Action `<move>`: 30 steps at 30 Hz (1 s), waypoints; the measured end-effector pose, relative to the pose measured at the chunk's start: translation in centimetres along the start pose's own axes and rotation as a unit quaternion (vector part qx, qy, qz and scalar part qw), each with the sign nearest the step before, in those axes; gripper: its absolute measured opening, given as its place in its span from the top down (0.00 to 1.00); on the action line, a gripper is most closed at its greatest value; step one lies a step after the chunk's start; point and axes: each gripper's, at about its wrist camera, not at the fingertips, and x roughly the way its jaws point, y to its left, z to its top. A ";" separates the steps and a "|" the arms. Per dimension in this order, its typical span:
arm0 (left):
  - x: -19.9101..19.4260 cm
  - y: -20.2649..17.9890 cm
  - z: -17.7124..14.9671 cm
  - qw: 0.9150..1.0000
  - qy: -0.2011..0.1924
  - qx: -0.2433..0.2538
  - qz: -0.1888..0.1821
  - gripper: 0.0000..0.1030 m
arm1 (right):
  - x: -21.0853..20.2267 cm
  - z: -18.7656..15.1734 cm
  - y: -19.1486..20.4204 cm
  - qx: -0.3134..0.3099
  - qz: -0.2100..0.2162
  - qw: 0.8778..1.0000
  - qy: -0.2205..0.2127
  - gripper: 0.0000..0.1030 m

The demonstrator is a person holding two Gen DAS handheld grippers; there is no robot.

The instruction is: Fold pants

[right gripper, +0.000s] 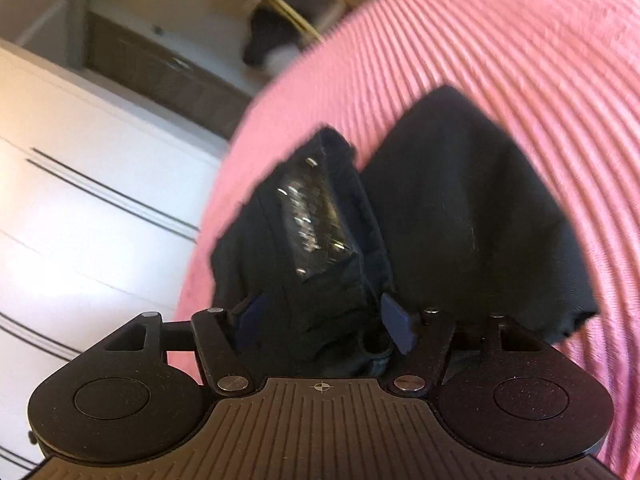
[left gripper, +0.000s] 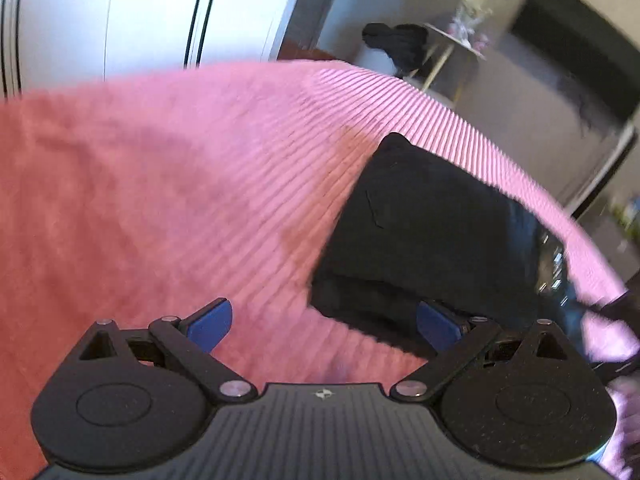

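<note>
Black pants, soft folded block w/ glossy strip, on ribbed pink cover.

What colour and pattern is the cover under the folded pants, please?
Pink with fine ribbed stripes; the cover shows best in the right wrist view.

Left gripper: matte black body, ribbed grey-black top plate bearing a small crosshair mark; two round black hubs flanking the plate; black linkage arms with silver pivot screws; blue finger pads.
Right gripper: same build; dark blue pads ahead of its crosshair mark.
</note>
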 end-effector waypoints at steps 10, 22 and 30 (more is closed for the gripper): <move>2.2 2.3 -0.5 0.997 0.037 -0.063 -0.001 0.04 | 4.1 0.8 -0.7 0.029 0.055 0.996 0.062 0.40; 3.0 1.6 -0.7 0.997 0.056 -0.046 0.004 0.04 | 6.2 0.8 0.8 0.017 0.066 0.995 0.074 0.24; 3.0 1.4 -0.8 0.998 0.058 -0.038 0.006 0.04 | 3.5 -2.0 10.1 -0.201 -0.030 0.979 0.003 0.69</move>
